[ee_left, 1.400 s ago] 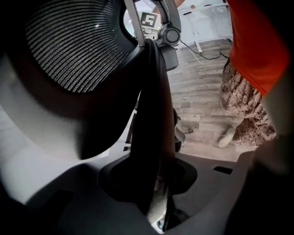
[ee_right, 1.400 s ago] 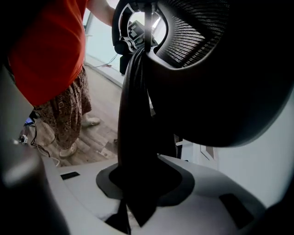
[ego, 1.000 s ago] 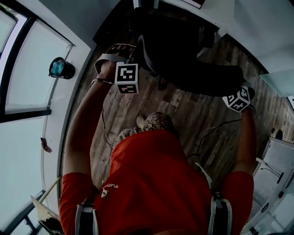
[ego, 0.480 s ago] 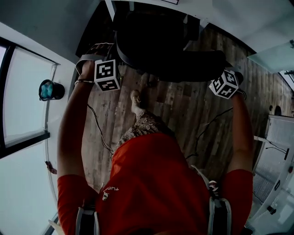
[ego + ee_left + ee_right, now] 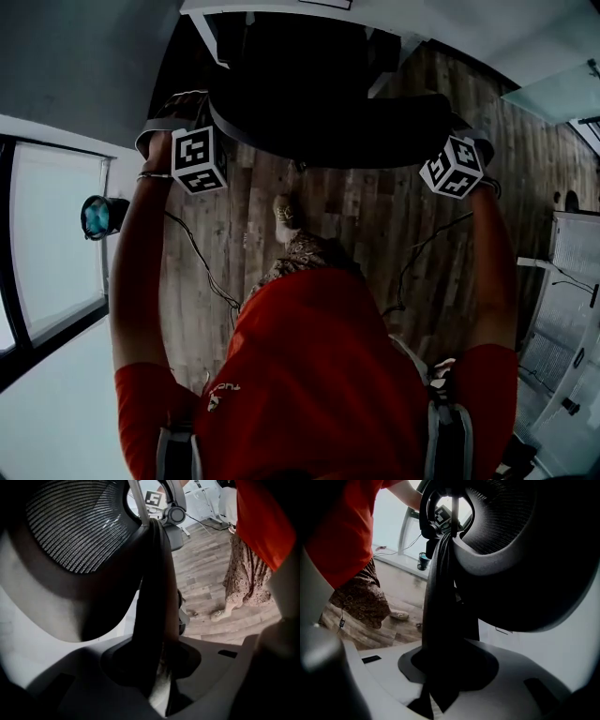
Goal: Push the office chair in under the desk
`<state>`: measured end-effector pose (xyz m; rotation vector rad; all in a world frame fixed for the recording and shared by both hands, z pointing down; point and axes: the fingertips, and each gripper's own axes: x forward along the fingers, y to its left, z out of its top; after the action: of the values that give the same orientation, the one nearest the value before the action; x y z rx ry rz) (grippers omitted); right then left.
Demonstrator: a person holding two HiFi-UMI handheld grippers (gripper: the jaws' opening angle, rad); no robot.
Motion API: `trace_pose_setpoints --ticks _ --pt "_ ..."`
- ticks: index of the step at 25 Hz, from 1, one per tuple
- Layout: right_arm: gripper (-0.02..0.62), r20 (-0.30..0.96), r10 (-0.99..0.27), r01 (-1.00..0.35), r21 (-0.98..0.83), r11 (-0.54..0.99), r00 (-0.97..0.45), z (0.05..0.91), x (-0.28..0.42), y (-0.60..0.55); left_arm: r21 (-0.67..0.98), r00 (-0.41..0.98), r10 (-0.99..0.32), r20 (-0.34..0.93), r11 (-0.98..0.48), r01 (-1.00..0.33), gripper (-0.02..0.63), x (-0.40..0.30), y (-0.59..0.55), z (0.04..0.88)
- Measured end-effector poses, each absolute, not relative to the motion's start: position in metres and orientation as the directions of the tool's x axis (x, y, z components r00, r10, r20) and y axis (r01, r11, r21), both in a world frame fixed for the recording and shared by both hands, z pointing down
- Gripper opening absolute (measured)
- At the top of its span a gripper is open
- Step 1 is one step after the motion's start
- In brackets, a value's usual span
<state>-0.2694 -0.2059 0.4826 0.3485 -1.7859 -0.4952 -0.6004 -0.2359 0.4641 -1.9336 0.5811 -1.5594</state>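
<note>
Status, left to right: the window (image 5: 56, 244) has slid down and outward in the head view since a second ago, so the whole rig has advanced. The left gripper (image 5: 157, 677) has kept its hold, fingers at a middling gap, clamped on the left edge of the backrest (image 5: 150, 597), which runs straight down between them. No slip visible there. The chair (image 5: 328, 122) is what changed. A second ago it stood out on the open floor (image 5: 375, 216) with only a corner of the worktop (image 5: 244, 7) in sight. Half a second ago it was closer. Now its front is dark under the white worktop edge and only the backrest and rear of the seat stick out toward the person. The person's foot (image 5: 284, 213) has stepped forward after it. The right gripper (image 5: 440, 677) is the same story: fingers at a middling gap, gripping the right edge of the backrest, hold unchanged. Both arms are stretched out and roughly level with each other, so the push looks straight, with no visible yaw of the chair. My read is that the task is most of the way done and the seat is partly in. A short further push should finish it. Can't see from here whether the armrests clear the worktop or the base meets the worktop leg at left, so that's the risk.
</note>
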Motion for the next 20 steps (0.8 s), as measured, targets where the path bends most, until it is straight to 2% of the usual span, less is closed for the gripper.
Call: trace_pose_setpoints --ticks 20 --pt "0.121 0.842 -0.486 -0.045 0.490 0.870 -0.233 0.485 -0.287 -0.383 -0.682 0.254 -0.648 0.718 -0.728 0.068 0.114 -0.616 -0.433 0.463"
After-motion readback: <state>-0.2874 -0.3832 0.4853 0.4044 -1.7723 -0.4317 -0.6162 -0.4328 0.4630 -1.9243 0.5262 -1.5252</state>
